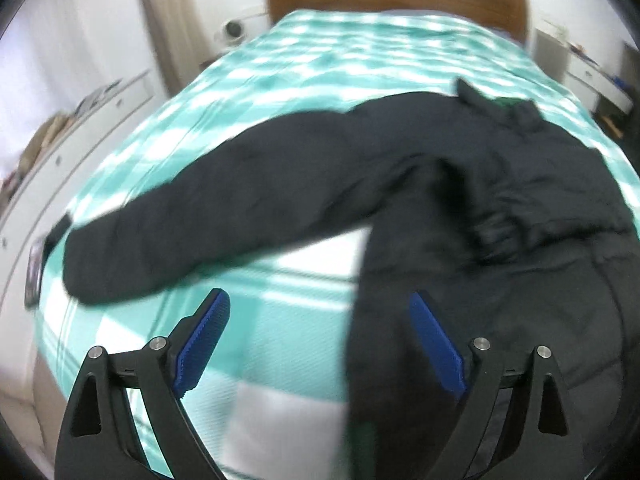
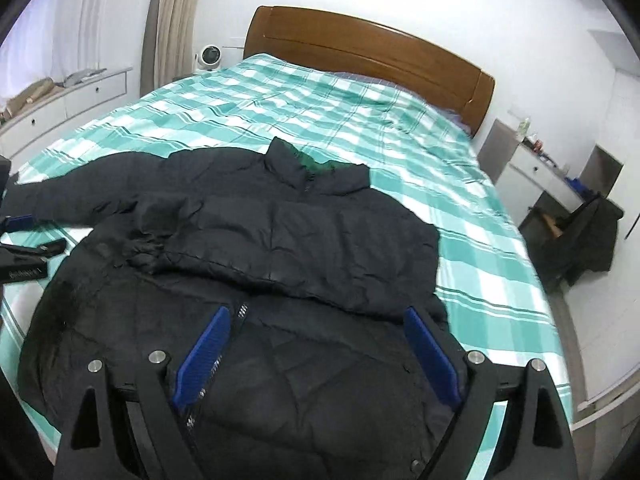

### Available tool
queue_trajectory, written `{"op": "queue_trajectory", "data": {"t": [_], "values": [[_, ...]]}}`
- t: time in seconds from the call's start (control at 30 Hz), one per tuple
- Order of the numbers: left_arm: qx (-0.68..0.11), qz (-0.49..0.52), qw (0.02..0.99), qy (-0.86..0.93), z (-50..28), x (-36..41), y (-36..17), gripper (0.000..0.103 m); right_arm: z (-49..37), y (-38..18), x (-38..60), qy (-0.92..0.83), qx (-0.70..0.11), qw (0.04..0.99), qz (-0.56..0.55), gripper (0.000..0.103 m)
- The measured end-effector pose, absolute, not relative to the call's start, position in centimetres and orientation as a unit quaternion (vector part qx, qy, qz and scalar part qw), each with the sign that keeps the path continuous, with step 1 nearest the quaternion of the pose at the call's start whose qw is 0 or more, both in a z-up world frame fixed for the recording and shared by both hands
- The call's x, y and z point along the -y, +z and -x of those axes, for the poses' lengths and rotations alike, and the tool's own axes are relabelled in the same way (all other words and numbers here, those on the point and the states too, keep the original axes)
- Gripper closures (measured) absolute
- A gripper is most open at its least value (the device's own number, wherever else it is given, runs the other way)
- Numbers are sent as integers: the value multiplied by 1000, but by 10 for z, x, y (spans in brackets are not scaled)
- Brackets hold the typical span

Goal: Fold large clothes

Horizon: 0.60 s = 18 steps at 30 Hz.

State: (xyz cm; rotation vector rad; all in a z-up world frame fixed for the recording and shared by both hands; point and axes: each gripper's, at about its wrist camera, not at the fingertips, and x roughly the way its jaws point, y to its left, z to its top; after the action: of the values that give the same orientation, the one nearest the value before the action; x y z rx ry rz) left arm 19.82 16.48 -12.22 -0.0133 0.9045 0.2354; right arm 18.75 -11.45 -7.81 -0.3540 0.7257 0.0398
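Observation:
A black puffer jacket (image 2: 280,240) lies on the green-and-white checked bed (image 2: 360,120), collar toward the headboard. Its right sleeve is folded across the chest; its left sleeve (image 1: 200,208) stretches out over the sheet. My left gripper (image 1: 320,316) is open and empty, above the sheet beside the jacket's left edge and below the spread sleeve. My right gripper (image 2: 318,332) is open and empty, above the jacket's lower front near the zipper (image 2: 240,314). The left gripper also shows at the left edge of the right wrist view (image 2: 24,236).
A wooden headboard (image 2: 360,48) stands at the far end. White drawers (image 2: 60,108) and a small fan (image 2: 208,56) are on the left. A nightstand (image 2: 532,168) and a chair with dark clothes (image 2: 580,236) stand on the right.

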Motion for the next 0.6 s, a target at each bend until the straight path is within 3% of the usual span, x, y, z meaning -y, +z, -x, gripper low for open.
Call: {"op": "queue_trajectory", "data": {"t": [0.2, 0.37, 0.5, 0.6], "values": [[-450, 79, 870, 184, -194, -234, -141, 11, -183, -81, 118, 47, -358, 921, 146, 12], [-442, 234, 825, 264, -178, -318, -166, 11, -160, -104, 118, 92, -375, 915, 118, 12], [-390, 340, 796, 316, -167, -376, -183, 9, -145, -132, 106, 114, -404, 897, 136, 12], [-357, 361, 797, 328, -178, -398, -181, 5, -136, -143, 96, 130, -416, 888, 145, 12]]}}
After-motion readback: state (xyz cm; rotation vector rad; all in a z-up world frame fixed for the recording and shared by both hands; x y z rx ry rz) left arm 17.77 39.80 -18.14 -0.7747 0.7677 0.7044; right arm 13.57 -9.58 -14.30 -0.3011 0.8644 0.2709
